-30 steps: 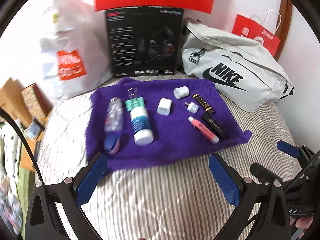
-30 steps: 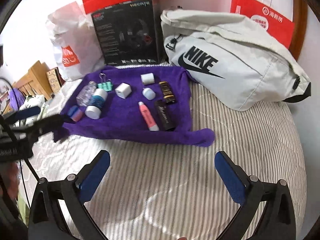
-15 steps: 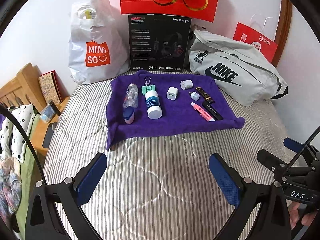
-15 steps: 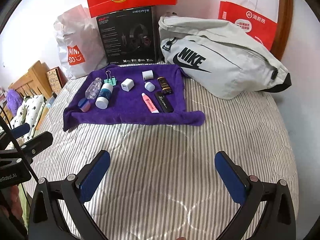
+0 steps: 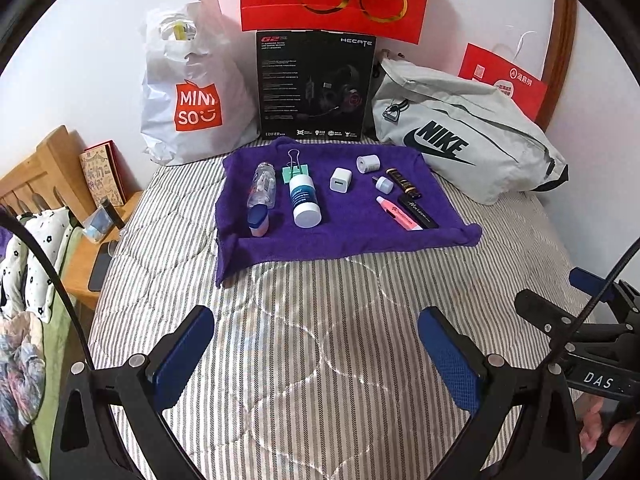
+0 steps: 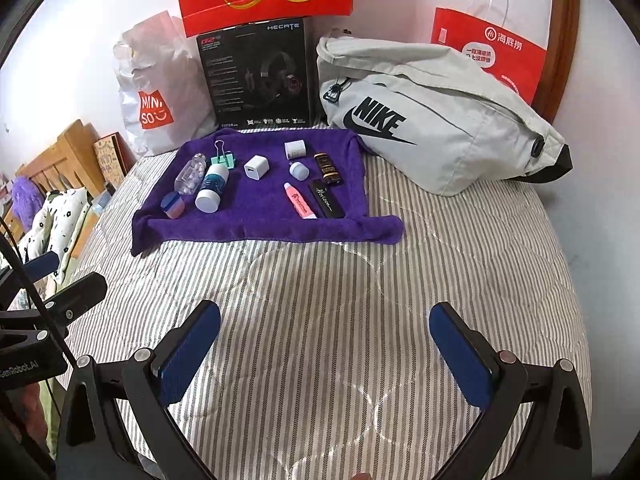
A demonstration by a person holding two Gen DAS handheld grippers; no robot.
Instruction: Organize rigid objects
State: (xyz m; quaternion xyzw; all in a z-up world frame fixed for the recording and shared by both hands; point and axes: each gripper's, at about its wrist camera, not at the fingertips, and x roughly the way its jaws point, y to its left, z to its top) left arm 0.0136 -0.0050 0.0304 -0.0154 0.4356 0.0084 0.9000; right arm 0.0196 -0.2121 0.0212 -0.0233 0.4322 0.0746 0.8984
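1. We find the left tool (image 5: 316, 344) and right tool (image 6: 324, 340) both spread wide, holding nothing, over the striped bed (image 6: 360, 280).
2. Farther off, we note a purple towel (image 5: 352, 224) on the bed carrying the items: clear bottle (image 5: 262, 190), white bottle (image 5: 305, 202), charger (image 5: 341, 179), pink tube (image 5: 398, 213), black stick (image 5: 418, 211).
3. Behind the towel, we record a black box (image 5: 316, 84) and a grey bag (image 5: 460, 136) against the wall.

A striped quilted bed (image 6: 320, 300) carries a purple cloth (image 6: 256, 216) near its far edge, holding small items: a clear bottle (image 6: 191, 174), a white-capped bottle (image 6: 212, 188), a white cube charger (image 6: 255, 167) and a pink tube (image 6: 299, 201). A grey Nike bag (image 6: 432, 128) lies at the far right corner. The right gripper (image 6: 325, 354) hovers over the near edge, jaws spread wide.
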